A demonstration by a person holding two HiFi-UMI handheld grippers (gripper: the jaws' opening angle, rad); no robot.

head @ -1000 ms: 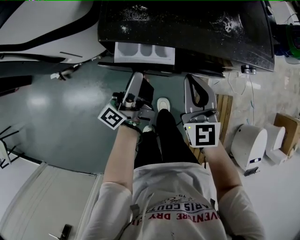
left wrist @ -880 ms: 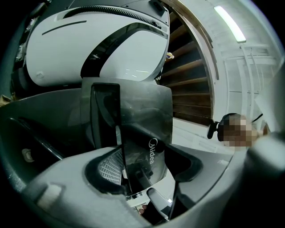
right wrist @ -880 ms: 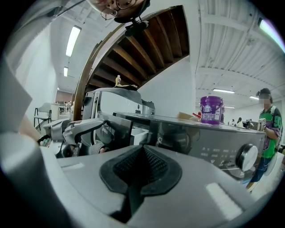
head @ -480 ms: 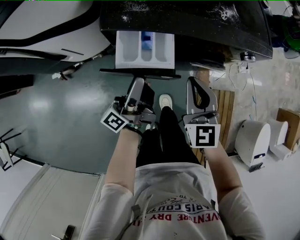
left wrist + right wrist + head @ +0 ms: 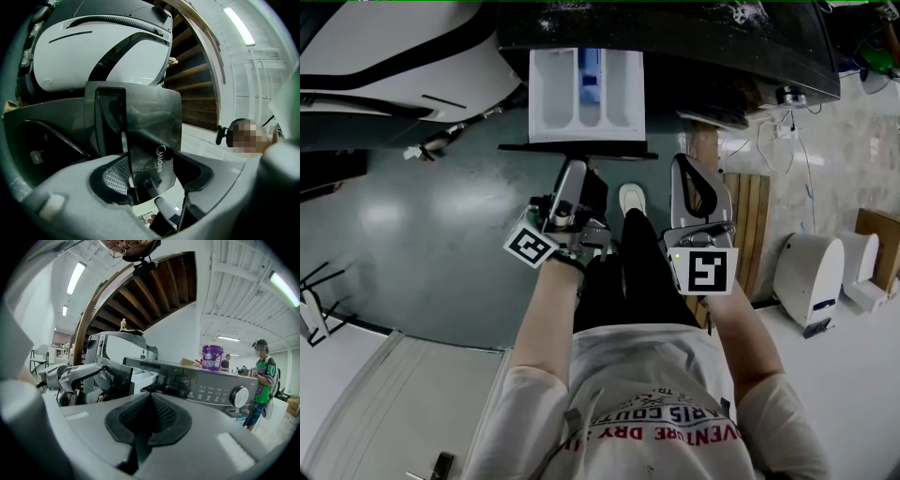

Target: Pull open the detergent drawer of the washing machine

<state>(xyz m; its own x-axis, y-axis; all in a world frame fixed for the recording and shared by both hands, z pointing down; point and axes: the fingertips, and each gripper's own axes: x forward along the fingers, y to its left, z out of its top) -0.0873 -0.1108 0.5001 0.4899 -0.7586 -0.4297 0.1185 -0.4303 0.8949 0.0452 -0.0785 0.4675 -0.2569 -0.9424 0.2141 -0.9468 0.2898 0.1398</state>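
- White machine housing, far left: its curved edge runs beside the washing machine, with a narrow dark gap between them.
- Floor: a broad bare stretch lies left of the left tongs, with a small item near its upper edge that cannot be identified.
- Detergent drawer: it stands well out from the machine's front. The white compartments show from above, with a blue insert in the middle one.
- Drawer front panel: a dark, glossy plate marking the drawer's outer edge. In the left gripper view the panel stands edge-on and carries printed lettering.
- Left tongs: clamped on that front panel. In their own view, the left tongs have one ribbed pad on each face of the plate.
- Between the two tongs: the person's legs and one shoe fill the gap.
- Right tongs: closed on nothing. In their own view the right tongs have pads meeting. They hang right of the drawer, apart from it, below the machine's front edge.
- Control panel: a round knob sits toward its right end, and a purple bucket stands on the machine top.
- Wooden slats: just right of the right tongs.
- White device: further right on pale floor.
- Person in green: stands beyond the machine's right end.
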